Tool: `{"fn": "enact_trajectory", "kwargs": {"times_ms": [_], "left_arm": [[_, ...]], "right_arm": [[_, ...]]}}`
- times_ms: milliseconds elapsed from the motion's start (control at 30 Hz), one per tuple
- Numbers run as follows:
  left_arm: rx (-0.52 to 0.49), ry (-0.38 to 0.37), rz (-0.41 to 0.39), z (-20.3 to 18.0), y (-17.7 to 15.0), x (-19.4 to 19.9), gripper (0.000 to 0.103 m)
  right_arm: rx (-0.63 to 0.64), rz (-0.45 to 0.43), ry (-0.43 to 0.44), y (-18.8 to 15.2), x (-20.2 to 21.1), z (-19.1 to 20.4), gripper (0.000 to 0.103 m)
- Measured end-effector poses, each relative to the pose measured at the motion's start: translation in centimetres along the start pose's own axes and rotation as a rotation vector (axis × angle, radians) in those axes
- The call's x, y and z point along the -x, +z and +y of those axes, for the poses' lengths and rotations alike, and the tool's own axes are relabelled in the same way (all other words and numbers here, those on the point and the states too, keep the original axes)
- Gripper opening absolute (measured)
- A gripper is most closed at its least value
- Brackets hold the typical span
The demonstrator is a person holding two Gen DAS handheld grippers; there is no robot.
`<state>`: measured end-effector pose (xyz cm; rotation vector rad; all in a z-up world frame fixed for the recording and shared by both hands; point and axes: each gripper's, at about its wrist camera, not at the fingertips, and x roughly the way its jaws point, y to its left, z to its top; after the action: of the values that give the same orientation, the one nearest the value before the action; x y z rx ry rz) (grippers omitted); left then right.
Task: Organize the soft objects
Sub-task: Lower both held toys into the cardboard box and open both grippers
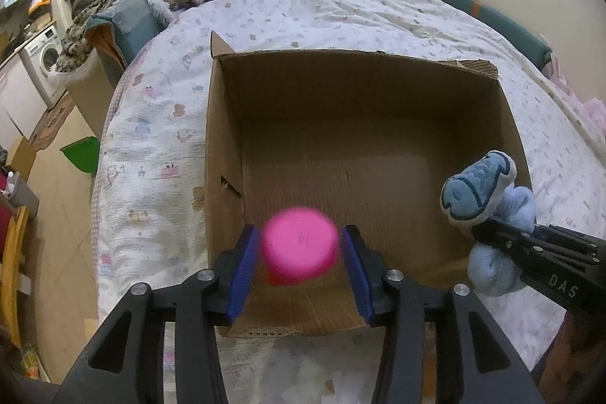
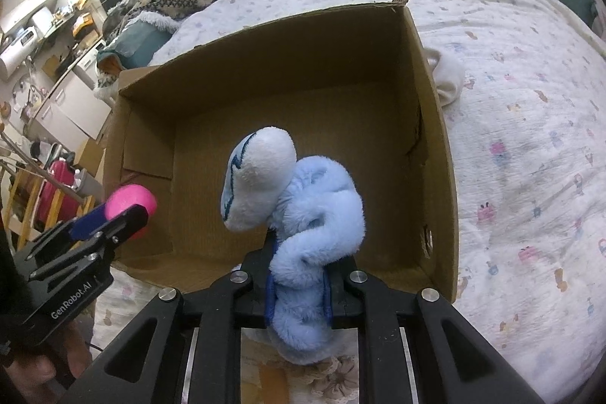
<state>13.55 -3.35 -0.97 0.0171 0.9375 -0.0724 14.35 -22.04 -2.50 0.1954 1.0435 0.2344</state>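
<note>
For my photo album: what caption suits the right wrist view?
Right gripper holds a blue plush above an open cardboard box on a bed.

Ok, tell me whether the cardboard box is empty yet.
Empty so far. The cardboard box shows only bare floor; the pink object and blue plush toy are above it, still between gripper fingers.

Pink ball [image 1: 300, 245]; pale blue plush toy [image 2: 318, 214] with white, blue-stitched head; plain brown cardboard box [image 1: 360, 93]; white bedspread [image 1: 159, 124] with small pastel prints; blue gripper pads [image 1: 242, 275].
</note>
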Motion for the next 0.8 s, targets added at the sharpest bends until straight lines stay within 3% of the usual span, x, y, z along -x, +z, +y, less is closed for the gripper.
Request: {"fn": "enact_trajectory", "kwargs": {"times_ms": [133,200,233,333,800], "left_arm": [[-0.007,0.005,-0.009,-0.2,0.0,0.3,0.059],[-0.006,0.005,-0.012,-0.3,0.1,0.4,0.070],[-0.002,-0.002,-0.016,-0.2,0.1,0.5,0.071],[0.006,-0.015,-0.015,-0.1,0.1,0.6,0.071],[0.020,-0.005,-0.017,0.1,0.1,0.9,0.071]], "right_arm": [[-0.008,-0.003,0.008,0.0,0.1,-0.2,0.021],[-0.013,-0.010,0.012,0.0,0.3,-0.3,0.026],[-0.015,-0.015,0.010,0.0,0.4,-0.4,0.032],[-0.026,-0.034,-0.006,0.1,0.9,-0.6,0.077],[0.011,-0.052,-0.016,0.2,1.6,0.1,0.077]]}}
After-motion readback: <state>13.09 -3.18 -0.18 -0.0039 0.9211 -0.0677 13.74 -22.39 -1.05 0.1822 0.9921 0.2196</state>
